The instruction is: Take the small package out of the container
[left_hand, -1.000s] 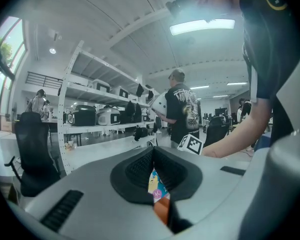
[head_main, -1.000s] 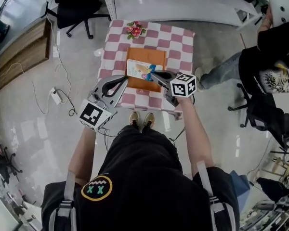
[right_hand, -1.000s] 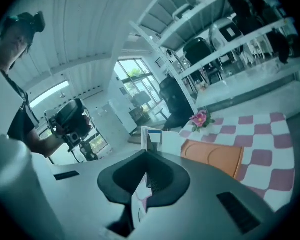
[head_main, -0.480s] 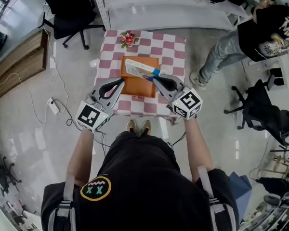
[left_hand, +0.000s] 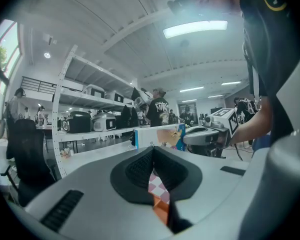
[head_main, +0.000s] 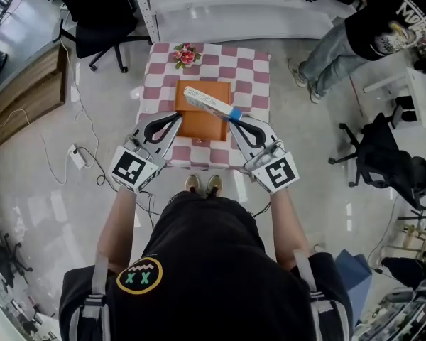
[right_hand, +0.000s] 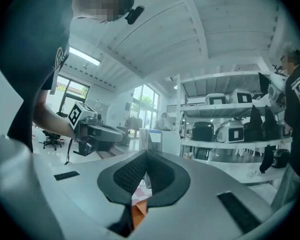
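Right gripper (head_main: 234, 115): jaws closed on the blue-edged end of the small package (head_main: 207, 102), a flat white carton with a printed face; the gripper's own view shows the carton's thin edge pinched just beyond the closed pads. The package is held off the surface, in the air over the far half of the container (head_main: 199, 128), and runs on a slant from the gripper toward the far left. It touches neither the container's rim nor its floor in any view. The container is a shallow orange tray resting flat near the middle of the table (head_main: 254, 68), which is covered with a pink-and-white checked cloth. No other contents can be made out in the visible part of the tray. Left gripper (head_main: 179, 116): jaws closed together with nothing between them, poised above the near left corner of the container and apart from the package. Its own view shows only checked cloth and orange tray through the gap below the pads. A small bunch of flowers (head_main: 185, 54) lies at the far edge of the table, well apart from the container. A second person (head_main: 373, 23) stands beyond the table's far right corner, and a black office chair (head_main: 92, 9) stands off its far left.
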{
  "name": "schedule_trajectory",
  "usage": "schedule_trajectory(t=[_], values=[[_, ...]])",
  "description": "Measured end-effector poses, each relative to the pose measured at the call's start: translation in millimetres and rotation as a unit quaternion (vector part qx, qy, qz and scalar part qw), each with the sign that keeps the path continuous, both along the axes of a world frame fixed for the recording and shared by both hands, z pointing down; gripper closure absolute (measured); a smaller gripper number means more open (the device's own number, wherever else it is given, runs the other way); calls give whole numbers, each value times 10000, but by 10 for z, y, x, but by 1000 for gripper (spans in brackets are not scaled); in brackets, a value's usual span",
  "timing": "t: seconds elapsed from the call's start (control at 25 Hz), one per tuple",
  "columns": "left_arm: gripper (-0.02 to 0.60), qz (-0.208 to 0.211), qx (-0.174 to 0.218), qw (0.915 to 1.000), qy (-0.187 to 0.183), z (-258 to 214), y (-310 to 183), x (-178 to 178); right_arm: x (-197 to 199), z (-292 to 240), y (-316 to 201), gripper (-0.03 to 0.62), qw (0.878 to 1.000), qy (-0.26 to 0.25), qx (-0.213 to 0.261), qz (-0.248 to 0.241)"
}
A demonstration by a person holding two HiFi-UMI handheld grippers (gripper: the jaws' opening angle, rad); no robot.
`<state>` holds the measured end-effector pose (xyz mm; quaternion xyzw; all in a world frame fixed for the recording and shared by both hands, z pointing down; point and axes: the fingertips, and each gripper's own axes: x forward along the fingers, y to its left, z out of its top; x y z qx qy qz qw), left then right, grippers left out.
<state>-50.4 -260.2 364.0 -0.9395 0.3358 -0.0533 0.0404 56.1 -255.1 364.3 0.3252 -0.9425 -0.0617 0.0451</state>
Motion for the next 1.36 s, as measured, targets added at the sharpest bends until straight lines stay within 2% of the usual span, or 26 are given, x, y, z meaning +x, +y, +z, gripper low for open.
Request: schedule_trajectory(t=[0.32,1.36], values=[[565,18,-2,10000,18,1,-10,5,55,-77,-33,574,9995,-33,215,233],[565,-115,-7,9999,25,58,-47,-29,-39,-75,-52,574,9994,-11,319,158]])
